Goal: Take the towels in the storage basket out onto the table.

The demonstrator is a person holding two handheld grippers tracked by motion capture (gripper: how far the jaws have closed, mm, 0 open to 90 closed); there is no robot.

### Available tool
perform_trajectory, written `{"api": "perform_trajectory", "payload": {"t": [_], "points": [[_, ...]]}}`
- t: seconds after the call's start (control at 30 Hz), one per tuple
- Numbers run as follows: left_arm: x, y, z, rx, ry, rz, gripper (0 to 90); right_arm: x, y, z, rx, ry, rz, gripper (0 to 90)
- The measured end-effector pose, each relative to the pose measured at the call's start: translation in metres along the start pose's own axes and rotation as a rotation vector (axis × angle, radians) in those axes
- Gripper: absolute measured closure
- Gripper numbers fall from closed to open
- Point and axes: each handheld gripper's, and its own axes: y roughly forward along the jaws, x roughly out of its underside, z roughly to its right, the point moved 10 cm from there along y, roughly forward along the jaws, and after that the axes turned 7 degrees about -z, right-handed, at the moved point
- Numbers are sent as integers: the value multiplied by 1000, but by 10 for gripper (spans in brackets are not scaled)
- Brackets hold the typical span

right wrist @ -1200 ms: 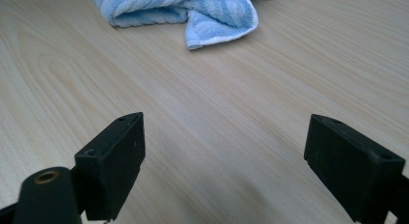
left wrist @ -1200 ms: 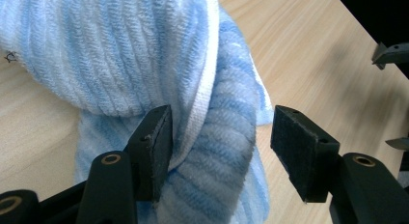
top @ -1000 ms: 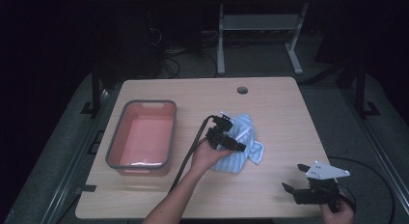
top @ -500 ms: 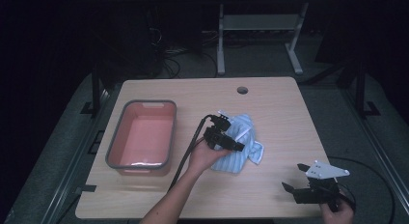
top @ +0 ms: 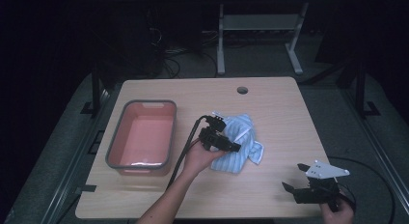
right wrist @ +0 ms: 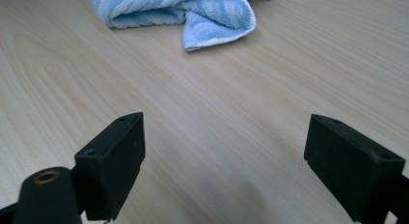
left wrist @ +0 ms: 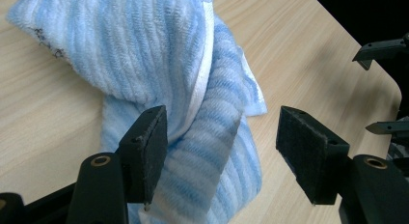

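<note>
A crumpled blue-and-white striped towel [top: 245,135] lies mid-table. My left gripper [top: 232,147] rests on the towel's left side, pointing right. In the left gripper view a raised fold of the towel [left wrist: 144,55] sits between the jaws of the left gripper [left wrist: 222,156]. These jaws have just been opening: the left pad is beside the fold and the right pad stands clear of it. My right gripper [top: 294,177] is at the table's front right corner, open, with bare wood between its jaws [right wrist: 224,156]. The towel [right wrist: 193,7] lies well ahead of it.
An empty pink tub with a grey rim [top: 115,142] stands on the left of the wooden table [top: 279,108]. A cable hole [top: 242,90] lies near the far edge. The right gripper [left wrist: 381,89] shows beyond the towel in the left gripper view.
</note>
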Motion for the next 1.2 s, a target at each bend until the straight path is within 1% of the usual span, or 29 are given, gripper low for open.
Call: {"api": "perform_trajectory", "payload": {"t": [0.07, 0.13, 0.23, 0.33, 0.47, 0.53, 0.57, 0.6, 0.63, 0.67, 0.7, 0.8, 0.83, 0.87, 0.93, 0.97, 1.03, 1.13, 1.2], "points": [[1, -2, 0, 2, -5, 4, 346, 0, 0, 0, -1, 2, 1, 138], [5, -2, -3, -7, 3, -10, 342, 0, 1, 0, 0, 1, -2, 138], [7, -3, -5, -13, 5, -12, 336, 1, 1, 0, -2, 1, -4, 139], [9, -6, -6, -10, -8, 4, 331, 1, 1, 1, 0, 2, -2, 138], [15, -10, -8, -18, 0, 2, 324, 1, 0, 1, 3, 6, -3, 138], [18, -12, -9, -21, -4, 3, 319, 1, 0, 1, 2, 7, -4, 138], [18, -13, -9, -19, -11, 12, 318, 1, 1, 1, 3, 5, -4, 138], [20, -15, -9, -18, -4, 9, 316, 1, 1, 1, 3, 4, -3, 139], [20, -16, -9, -18, -10, 17, 316, 1, 1, 1, 3, 4, -3, 139], [23, -17, -9, -19, 0, 9, 315, 1, 1, 1, 3, 4, -4, 138], [23, -18, -8, -14, -7, 18, 315, 1, 1, 1, 2, 3, -5, 138], [27, -19, -9, -12, 3, 16, 314, 1, 1, 1, 3, 4, -5, 138], [27, -19, -9, -10, -9, 25, 314, 1, 1, 1, 3, 4, -5, 139], [29, -19, -10, -5, -12, 26, 312, 1, 1, 1, 3, 4, -6, 138], [32, -19, -10, 2, -15, 29, 311, 2, 1, 1, 3, 3, -7, 138], [34, -19, -11, 1, -8, 26, 309, 2, 2, 0, 1, 5, -6, 138], [37, -19, -10, 4, -16, 36, 308, 2, 1, 1, 4, 5, -9, 138], [42, -21, -8, 11, -14, 46, 303, 2, 1, 1, 6, 6, -9, 138], [46, -22, -7, 4, -4, 44, 301, 2, 1, 1, 6, 7, -9, 138]]}}
